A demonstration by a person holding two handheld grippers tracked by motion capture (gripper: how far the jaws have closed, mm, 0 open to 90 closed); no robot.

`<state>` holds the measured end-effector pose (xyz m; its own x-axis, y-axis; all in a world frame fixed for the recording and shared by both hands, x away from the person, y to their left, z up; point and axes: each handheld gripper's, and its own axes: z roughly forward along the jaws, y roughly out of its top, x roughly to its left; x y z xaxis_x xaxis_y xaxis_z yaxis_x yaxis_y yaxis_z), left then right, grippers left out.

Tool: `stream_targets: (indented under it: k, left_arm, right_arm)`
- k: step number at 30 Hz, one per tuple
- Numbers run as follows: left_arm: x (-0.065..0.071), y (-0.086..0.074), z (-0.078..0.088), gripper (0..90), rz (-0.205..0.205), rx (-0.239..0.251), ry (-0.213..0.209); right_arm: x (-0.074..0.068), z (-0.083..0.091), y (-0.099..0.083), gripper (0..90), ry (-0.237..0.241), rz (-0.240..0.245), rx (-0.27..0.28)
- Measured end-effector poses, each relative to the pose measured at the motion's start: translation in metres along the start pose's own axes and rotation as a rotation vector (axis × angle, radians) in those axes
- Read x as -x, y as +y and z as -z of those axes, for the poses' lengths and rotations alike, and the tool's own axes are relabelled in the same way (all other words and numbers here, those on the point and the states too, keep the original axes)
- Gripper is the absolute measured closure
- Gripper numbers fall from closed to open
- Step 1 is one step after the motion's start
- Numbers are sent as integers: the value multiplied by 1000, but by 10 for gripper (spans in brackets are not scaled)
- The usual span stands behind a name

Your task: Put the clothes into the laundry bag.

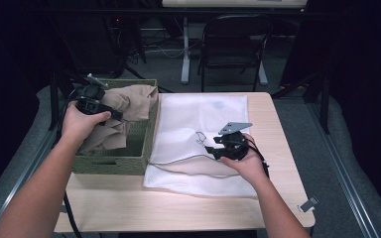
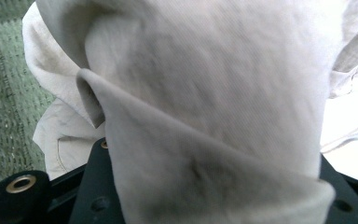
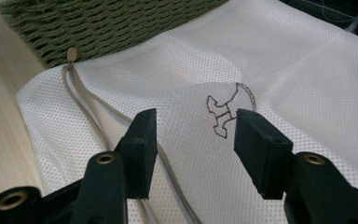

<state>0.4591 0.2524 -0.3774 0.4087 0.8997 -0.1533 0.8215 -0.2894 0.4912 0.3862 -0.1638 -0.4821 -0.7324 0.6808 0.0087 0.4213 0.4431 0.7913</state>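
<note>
My right gripper (image 1: pixel 212 150) is down low on the white mesh bag (image 1: pixel 198 129), close to me. Its two black jaws stand apart. Nothing is pinched between them. In the right gripper view I see the mesh bag (image 3: pixel 261 74) under my jaws. The bag's zipper edge (image 3: pixel 93 126) runs past one jaw. A little brown stitched picture (image 3: pixel 226 112) sits on the mesh just beyond my jaws. The zipper pull (image 3: pixel 72 53) lies at the end of the zipper, right next to the green basket (image 3: pixel 98 23).

The bag lies flat on the light wood table (image 1: pixel 178 208). It covers the middle of the table. A small grey clip (image 1: pixel 308 204) lies on the table near the front right corner, well apart from the bag.

My left gripper (image 1: pixel 110 114) is a bit farther off, held up over the green woven basket (image 1: pixel 129 161). It is clamped on the tan cloth (image 1: pixel 129 101). In the left gripper view the tan cloth (image 2: pixel 205 102) is bunched up in a thick fold right over my jaws and hides them. Part of the cloth hangs down into the basket, and part drapes on the basket's right rim, next to the bag.

Far behind the table stands a black folding chair (image 1: pixel 233 44).
</note>
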Motion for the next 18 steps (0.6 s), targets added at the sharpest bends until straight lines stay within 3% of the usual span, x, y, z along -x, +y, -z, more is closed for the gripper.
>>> stream_targets:
  k: [5, 10, 16, 18]
  left_arm:
    - [8, -4, 4, 552, -19, 12, -4]
    - [14, -8, 8, 552, -26, 17, -8]
    - [22, -12, 14, 552, -38, 47, -14]
    - [25, -14, 15, 553, -47, 48, -18]
  right_arm:
    - [-10, -5, 0, 442, 36, 52, -16]
    - [-18, -12, -2, 434, 52, 70, -41]
    - [-22, -24, -8, 446, 36, 91, -104]
    - [-25, -27, -10, 493, 18, 101, -118]
